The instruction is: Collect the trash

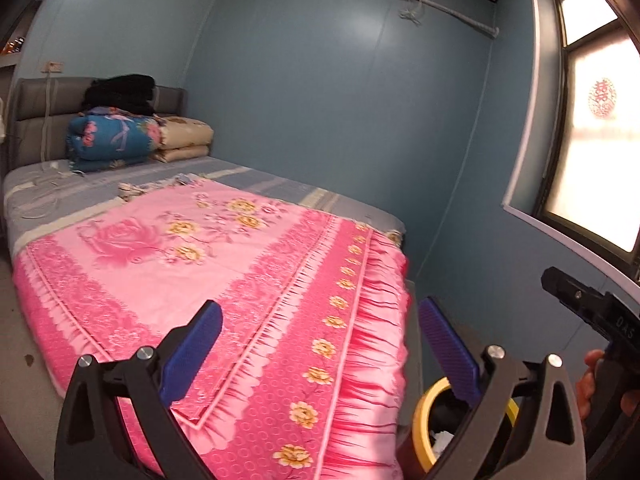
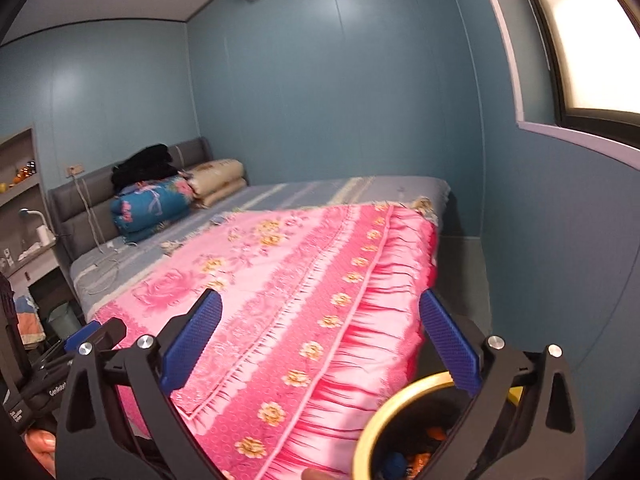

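A round bin with a yellow rim [image 1: 424, 412] stands on the floor beside the bed's foot corner; white and dark scraps lie in it. In the right wrist view the bin's rim [image 2: 384, 412] is close below, with orange and blue bits inside. My left gripper [image 1: 320, 344] is open and empty, held above the pink blanket [image 1: 224, 280]. My right gripper [image 2: 320, 340] is open and empty over the same blanket [image 2: 300, 288]. Small crumpled scraps [image 1: 132, 192] lie on the grey sheet past the blanket's far edge. The right gripper also shows in the left wrist view [image 1: 580, 300].
Folded quilts [image 1: 120, 140] and dark clothes are piled at the grey headboard [image 1: 36, 120]. A white cable [image 1: 44, 188] trails over the sheet. A blue wall and window [image 1: 592, 140] stand to the right, with a narrow floor strip [image 2: 460, 272] between. Shelves [image 2: 20, 200] stand at left.
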